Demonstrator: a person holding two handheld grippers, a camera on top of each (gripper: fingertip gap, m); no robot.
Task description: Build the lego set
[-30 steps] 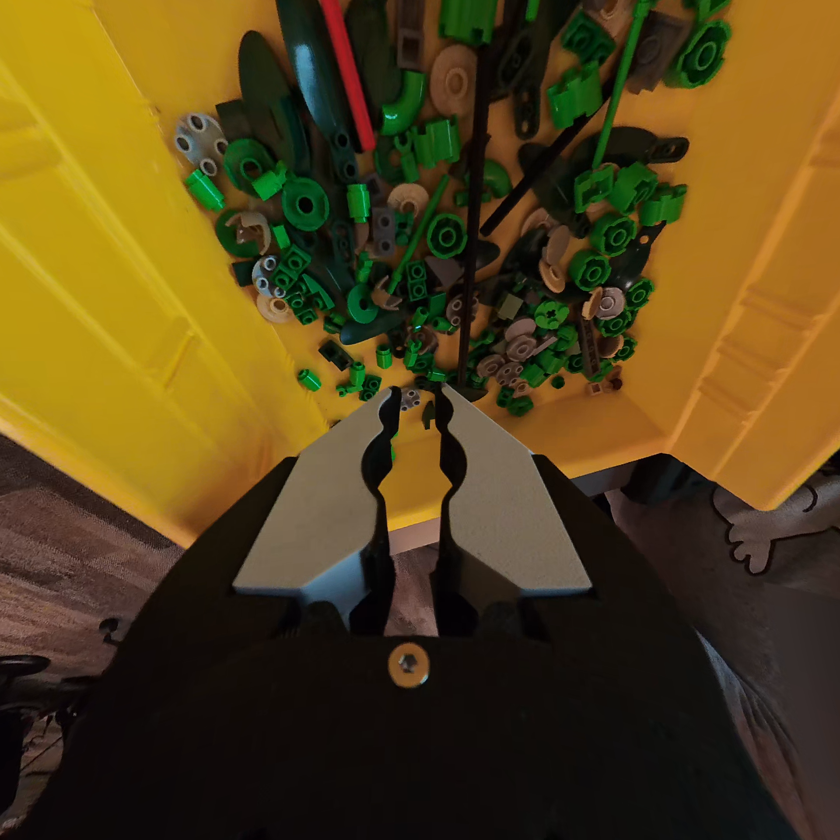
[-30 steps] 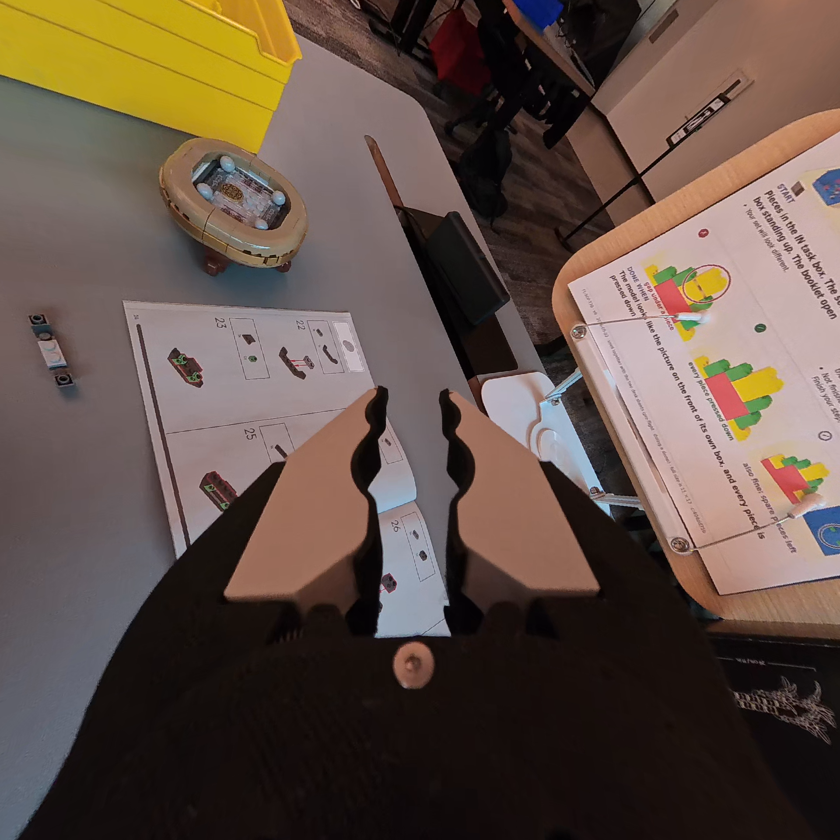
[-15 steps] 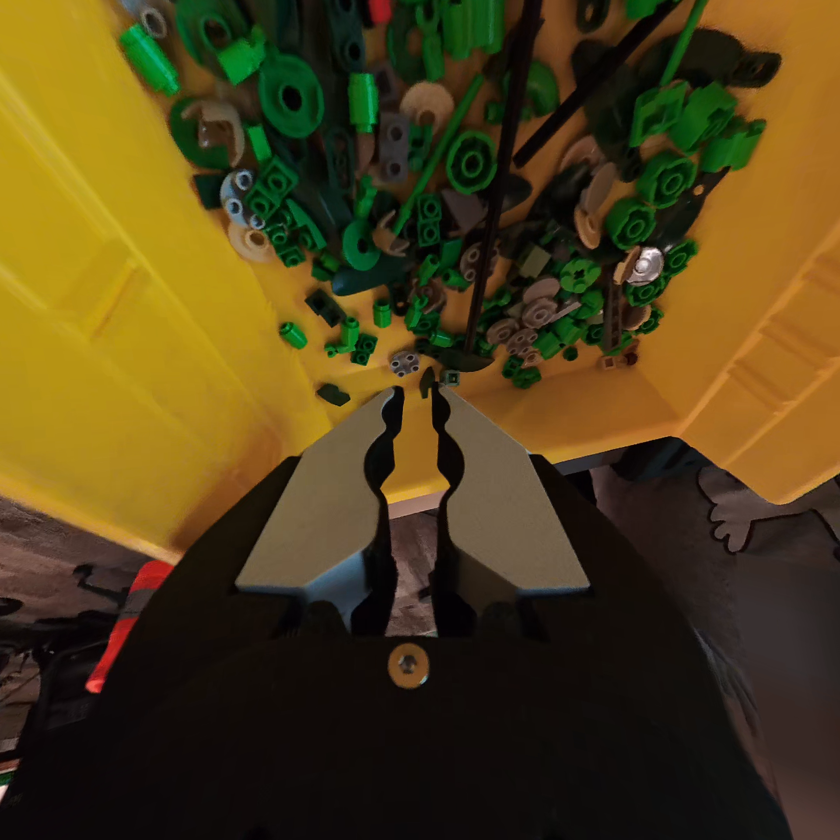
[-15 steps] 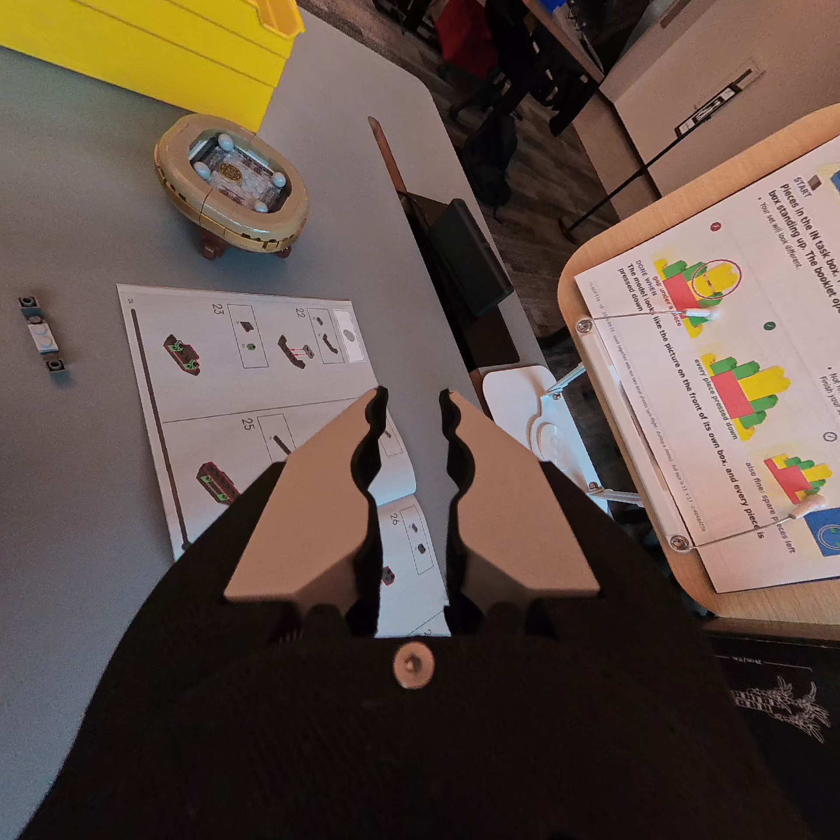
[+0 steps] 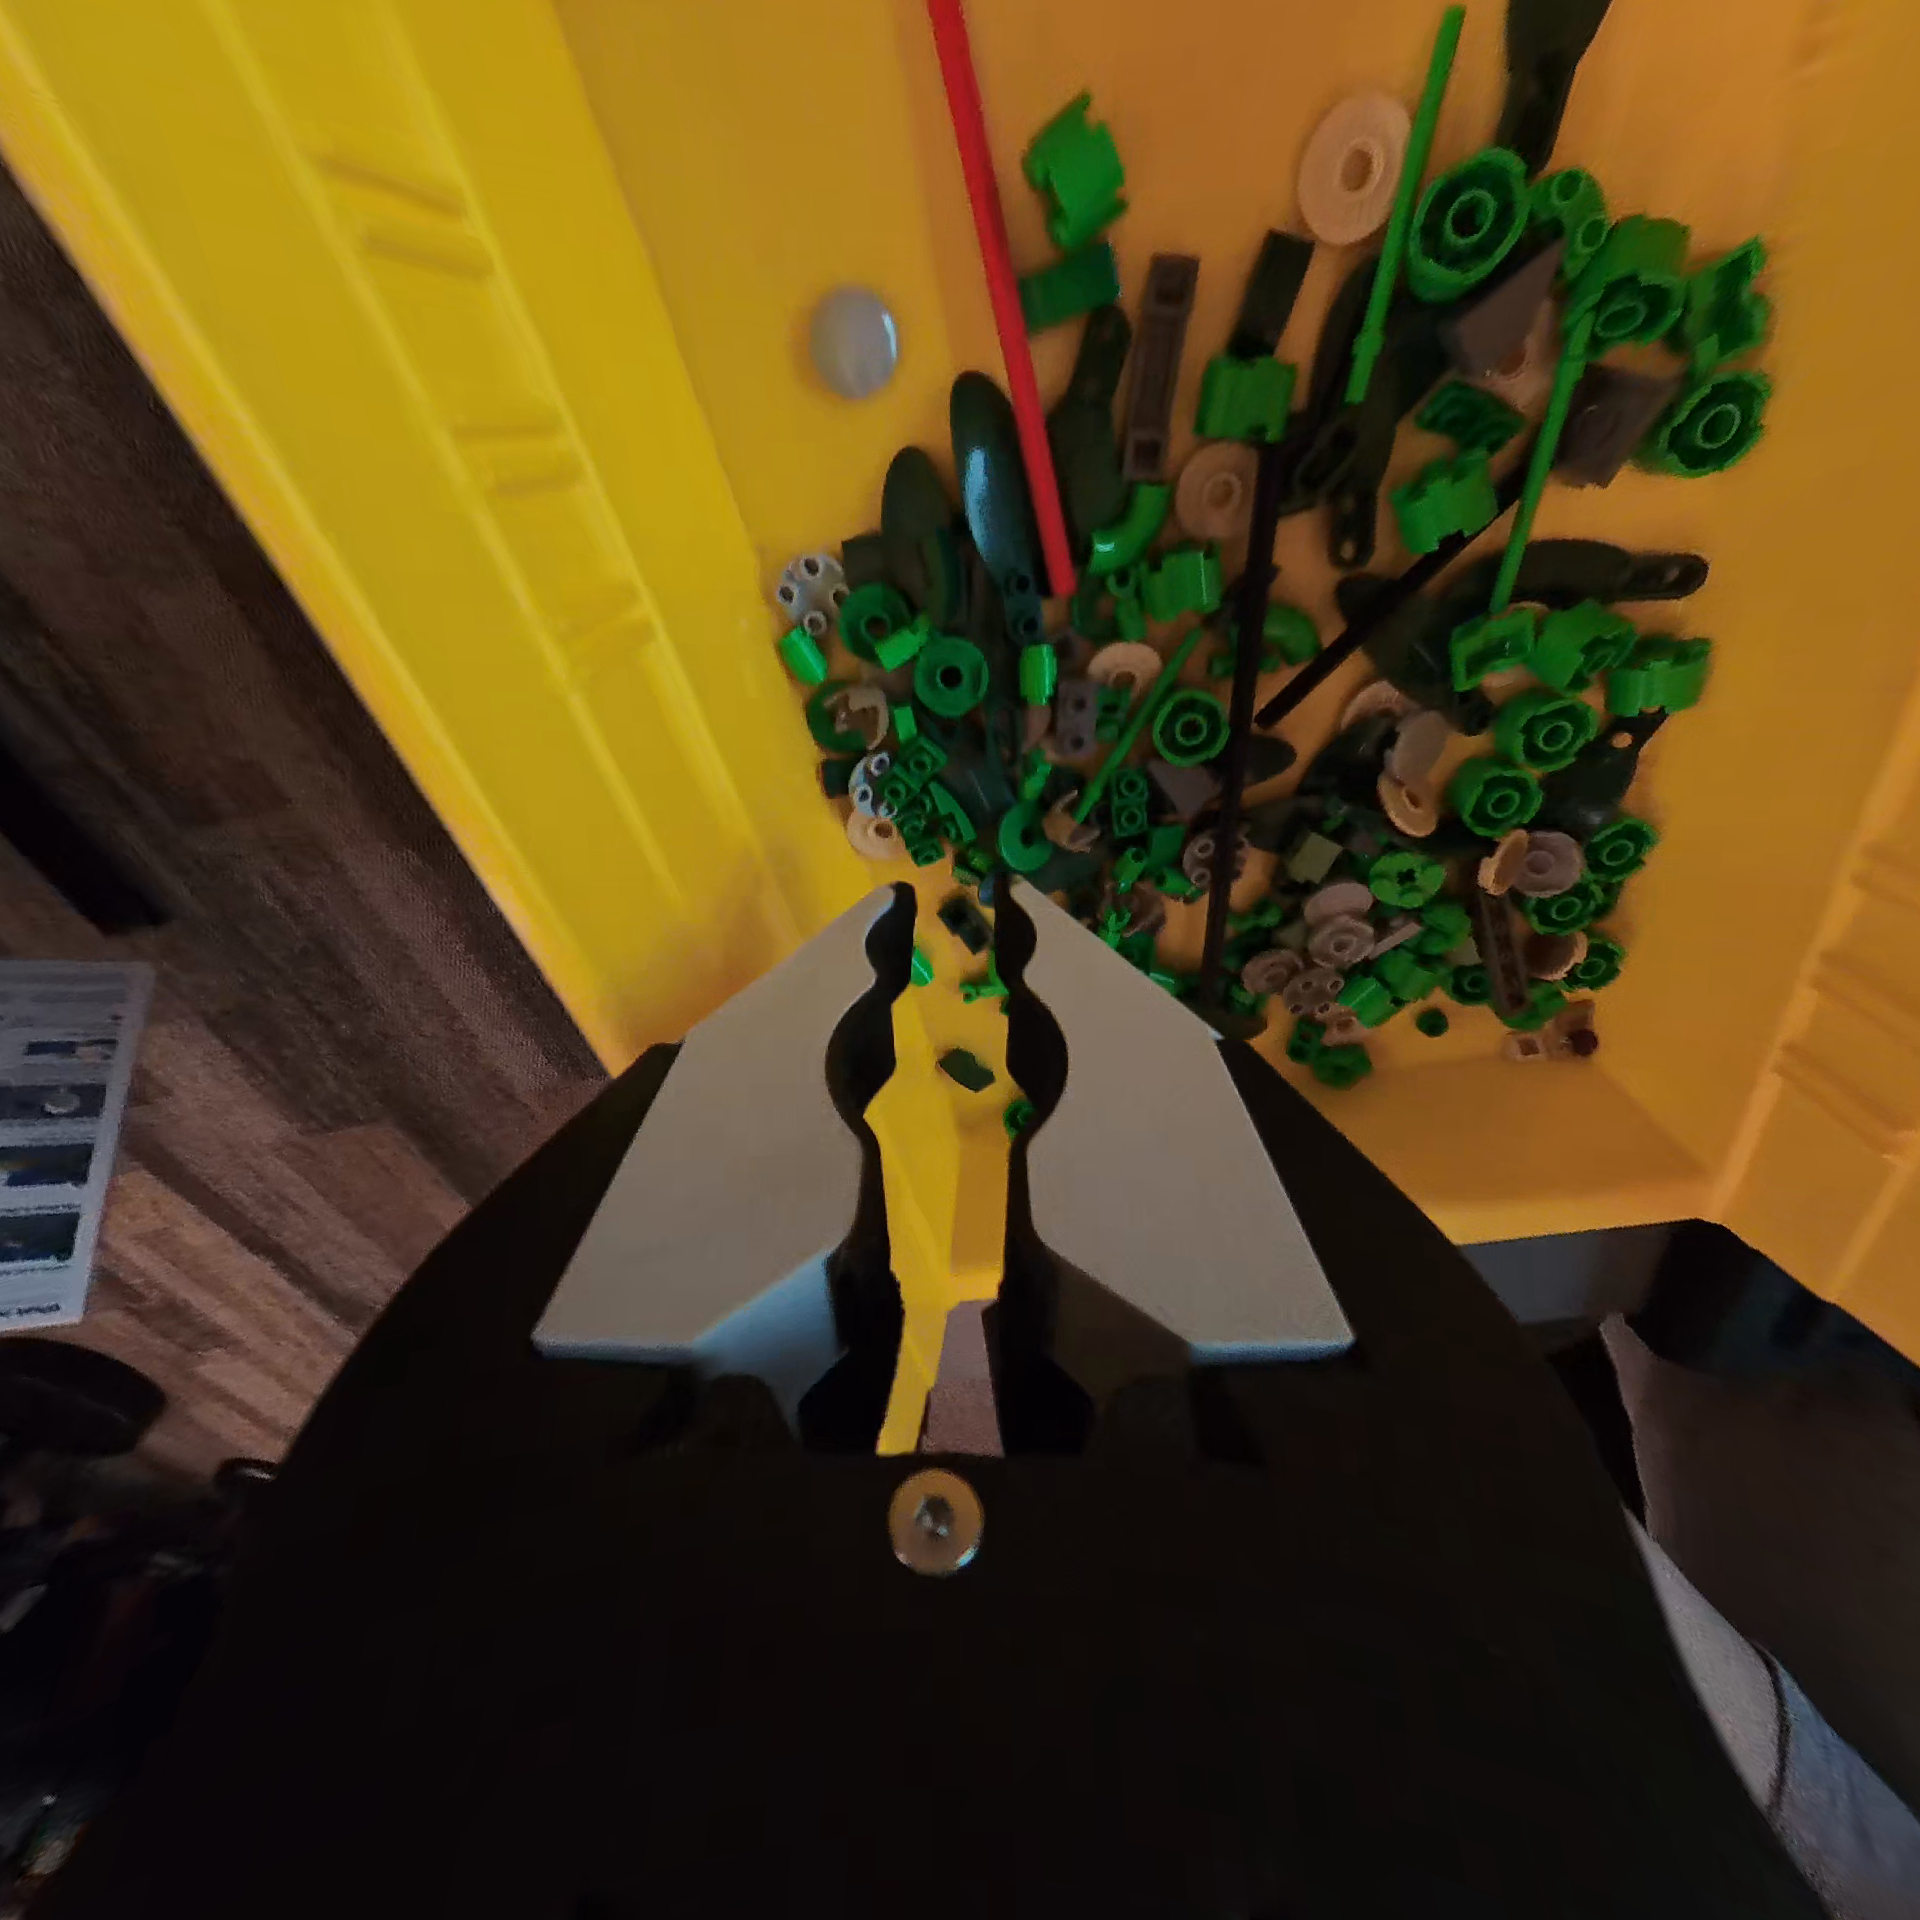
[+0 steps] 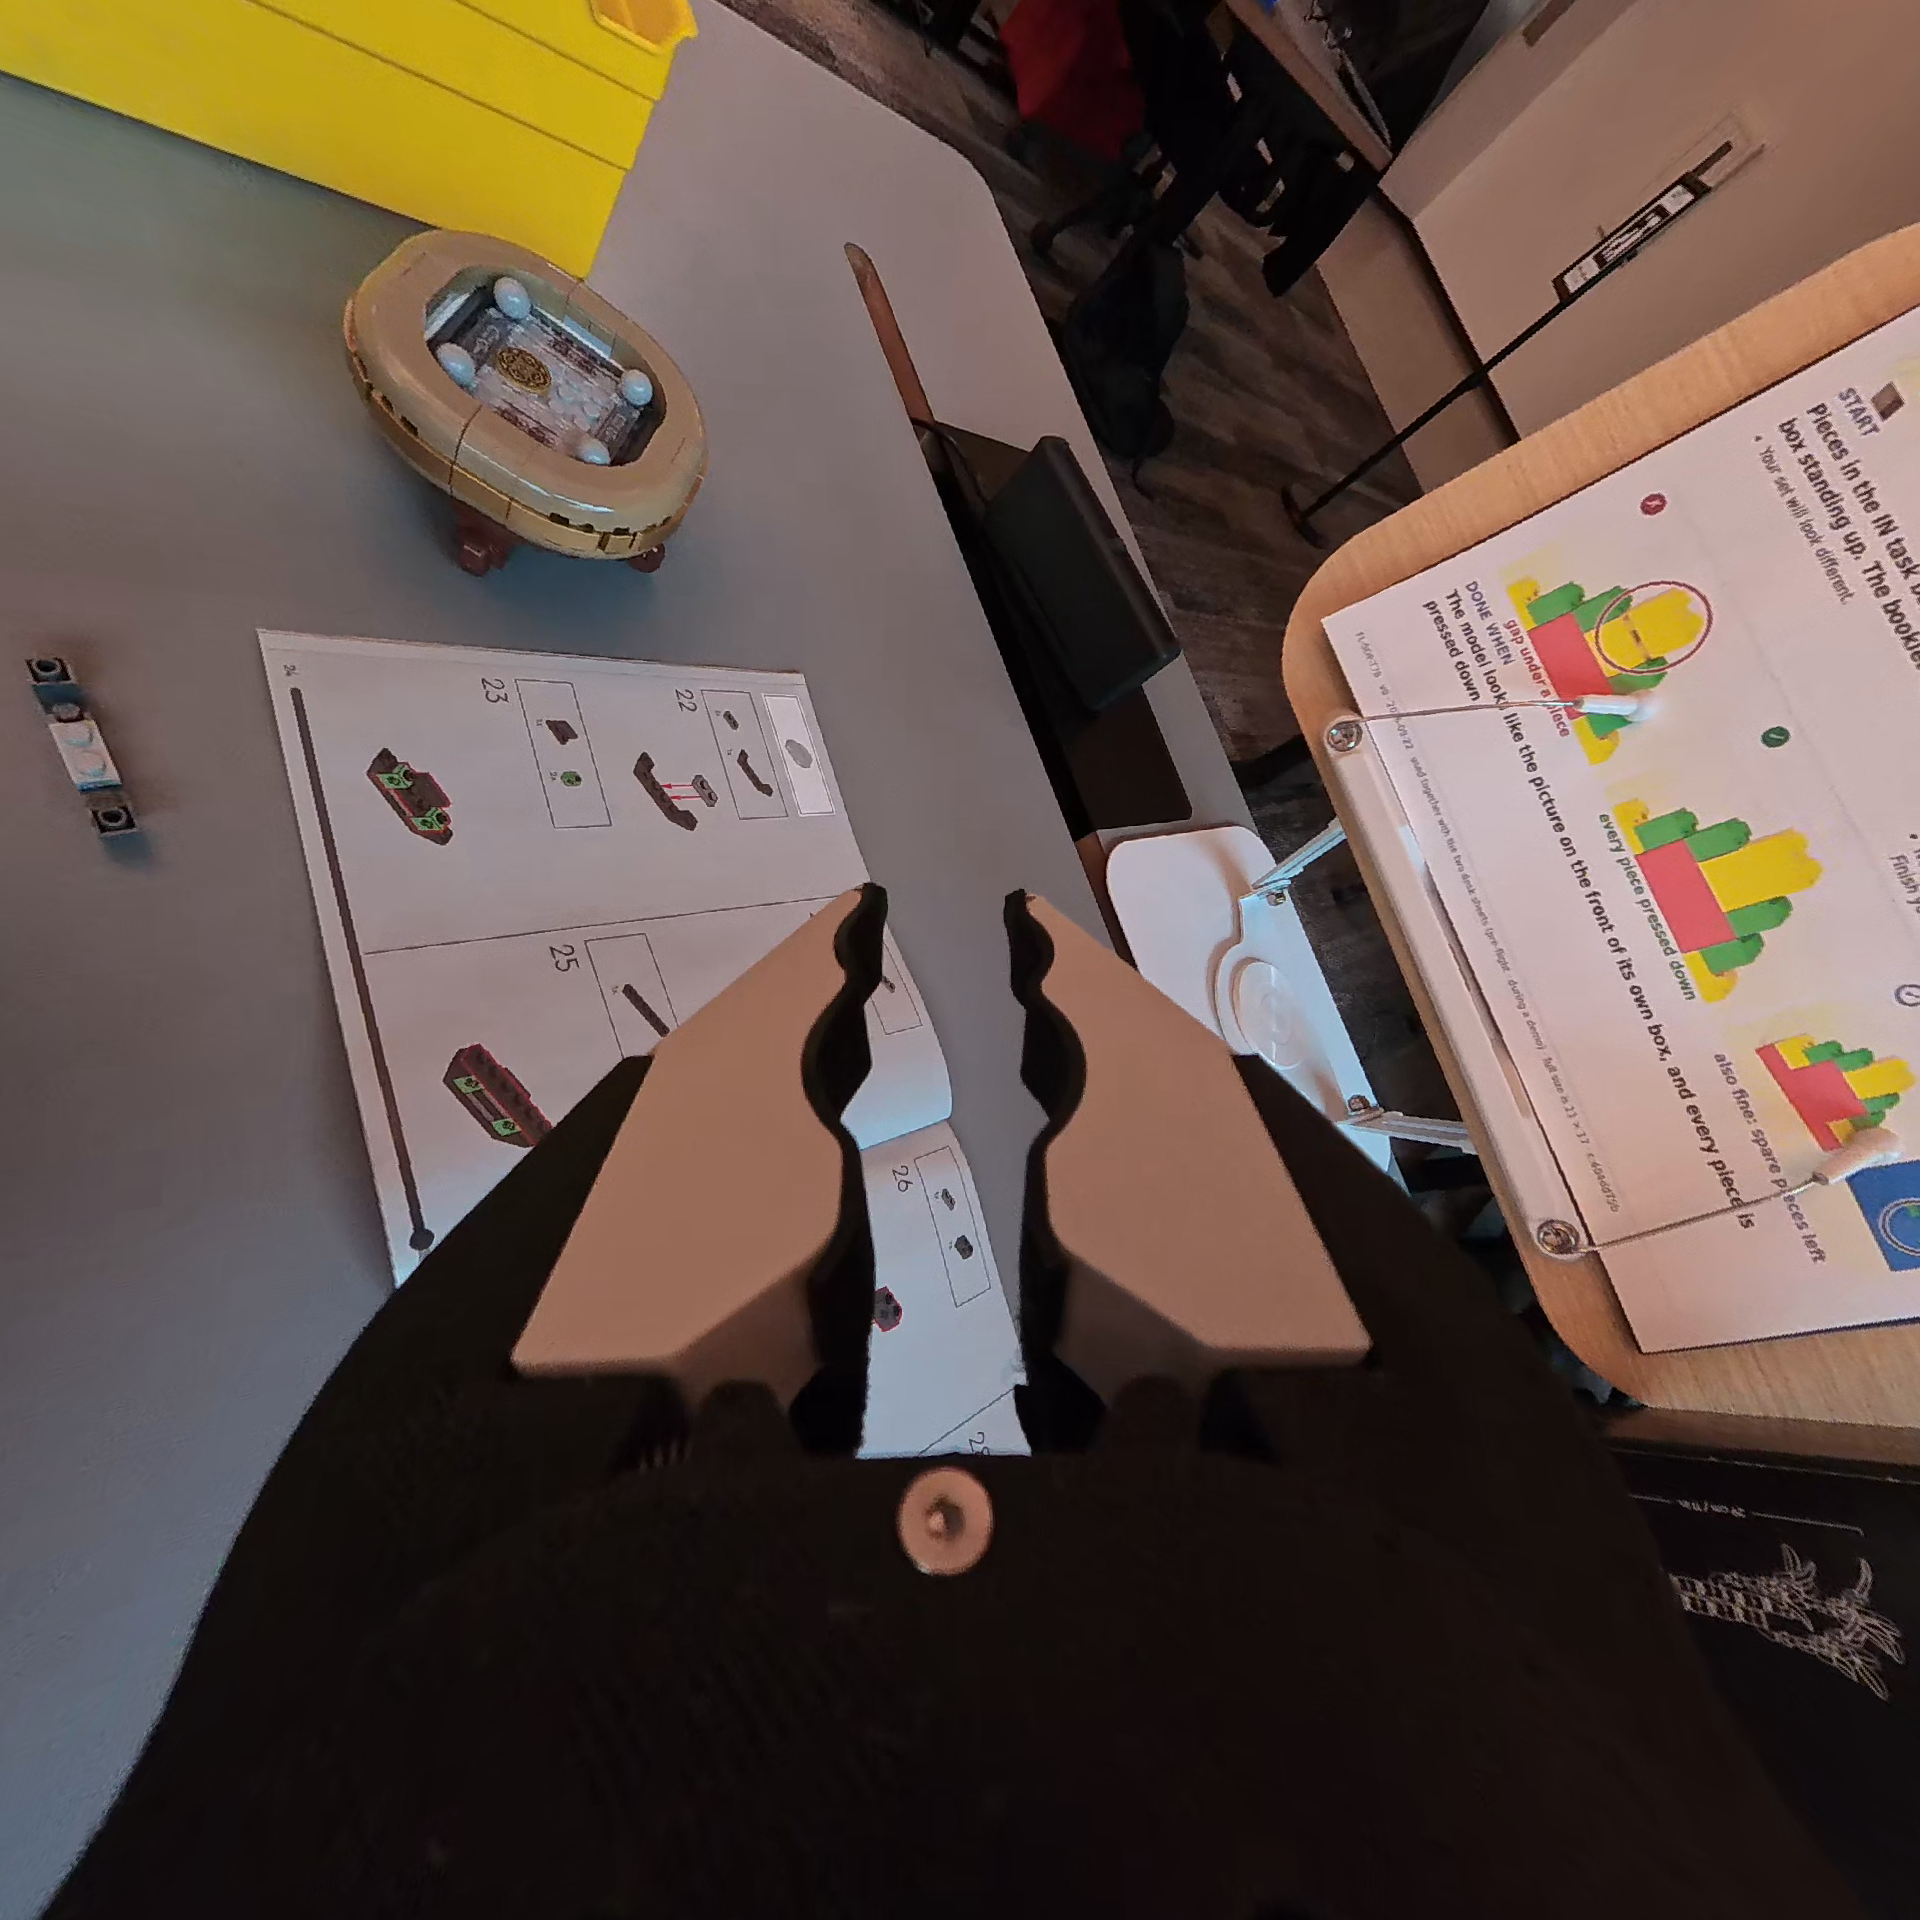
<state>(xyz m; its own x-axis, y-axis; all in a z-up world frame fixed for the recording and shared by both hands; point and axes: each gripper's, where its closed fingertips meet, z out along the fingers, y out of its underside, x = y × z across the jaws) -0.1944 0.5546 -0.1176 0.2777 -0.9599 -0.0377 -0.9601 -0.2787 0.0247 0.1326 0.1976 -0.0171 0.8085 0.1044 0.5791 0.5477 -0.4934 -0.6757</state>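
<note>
In the left wrist view, my left gripper (image 5: 954,902) is open and empty, over the near left corner of a yellow bin (image 5: 665,416). The bin holds a pile of green, dark green, tan and grey lego pieces (image 5: 1299,727), a red rod (image 5: 997,301) and a grey dome (image 5: 854,341). In the right wrist view, my right gripper (image 6: 943,902) is open and empty above an open instruction booklet (image 6: 540,831) on the grey table (image 6: 156,1039). A tan oval lego build (image 6: 525,410) on brown feet stands beyond the booklet. A small grey and white lego strip (image 6: 83,743) lies at the left.
A yellow bin (image 6: 343,104) stands at the table's far edge. To the right are a white stand (image 6: 1226,935) and a wooden board (image 6: 1351,582) with a printed sheet (image 6: 1662,883). A black box (image 6: 1081,582) sits below the table edge. Wood floor (image 5: 260,831) lies left of the bin. The tips of one gripper are about 50 cm away from the tips of the other.
The left gripper has pulled back and swung left, so the lego pile now sits farther off and to the right. The right gripper has drifted slightly and stays open.
</note>
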